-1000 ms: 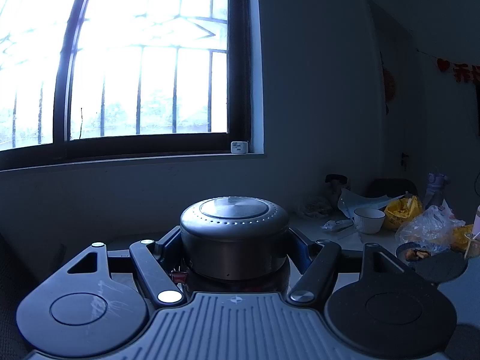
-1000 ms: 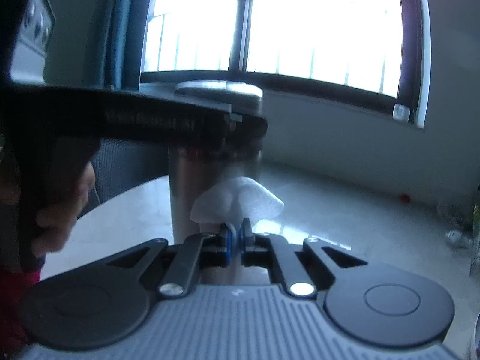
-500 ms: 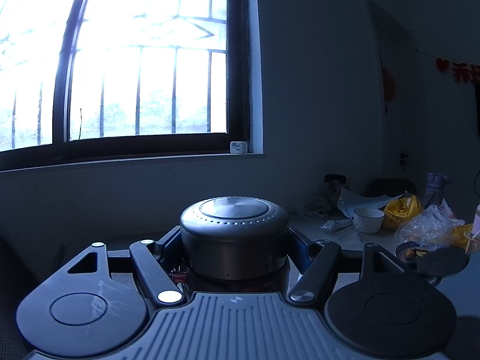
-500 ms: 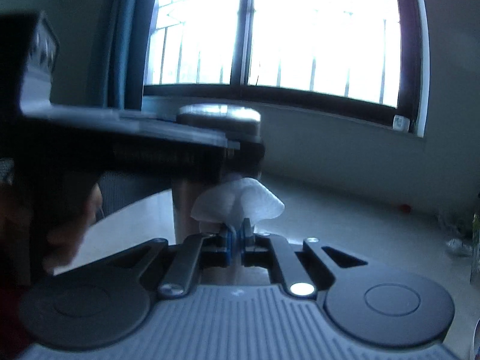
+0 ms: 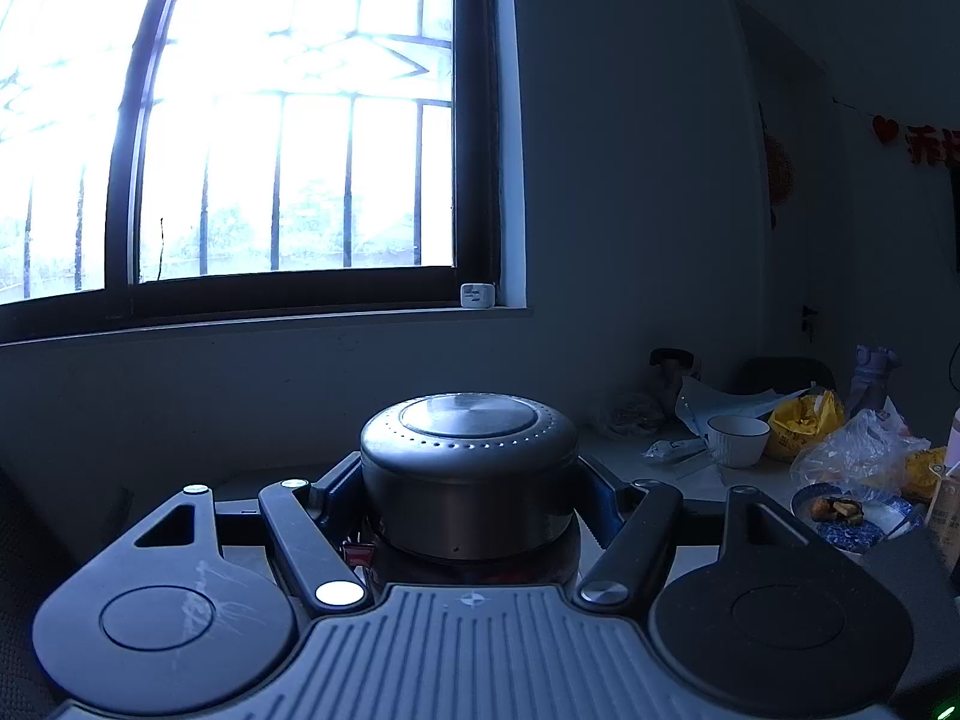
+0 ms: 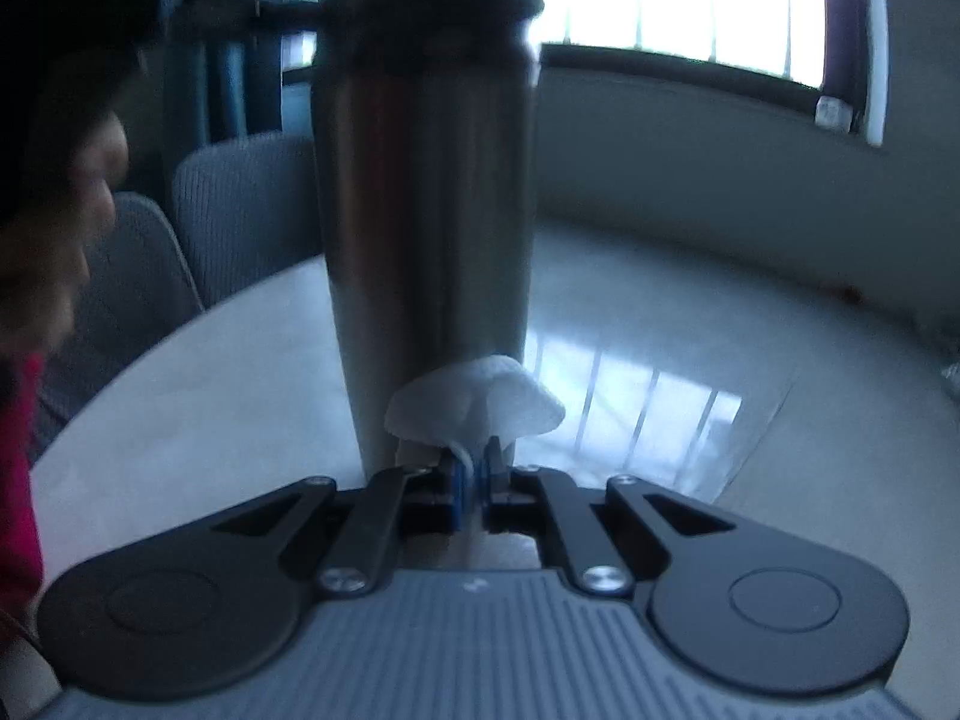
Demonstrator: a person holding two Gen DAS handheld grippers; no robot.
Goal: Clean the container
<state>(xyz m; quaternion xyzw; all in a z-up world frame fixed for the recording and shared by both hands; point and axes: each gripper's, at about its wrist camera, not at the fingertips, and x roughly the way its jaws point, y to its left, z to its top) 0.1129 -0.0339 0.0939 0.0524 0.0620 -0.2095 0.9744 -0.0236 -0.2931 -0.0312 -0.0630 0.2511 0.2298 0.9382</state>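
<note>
The left claw [image 5: 471, 510] is clamped around the upper part of the steel container [image 6: 423, 198], just under its domed lid [image 5: 468, 426]. The right claw [image 6: 474, 474] is pinched closed on a white wipe [image 6: 474, 399], which touches the container's lower wall. The brushed, cylindrical container stands upright on the desk [image 6: 240, 372], long axis vertical.

bare table [image 6: 630, 324] right of the flask [image 6: 420, 192] (chairs [image 6: 240, 204] crowd left).
</note>
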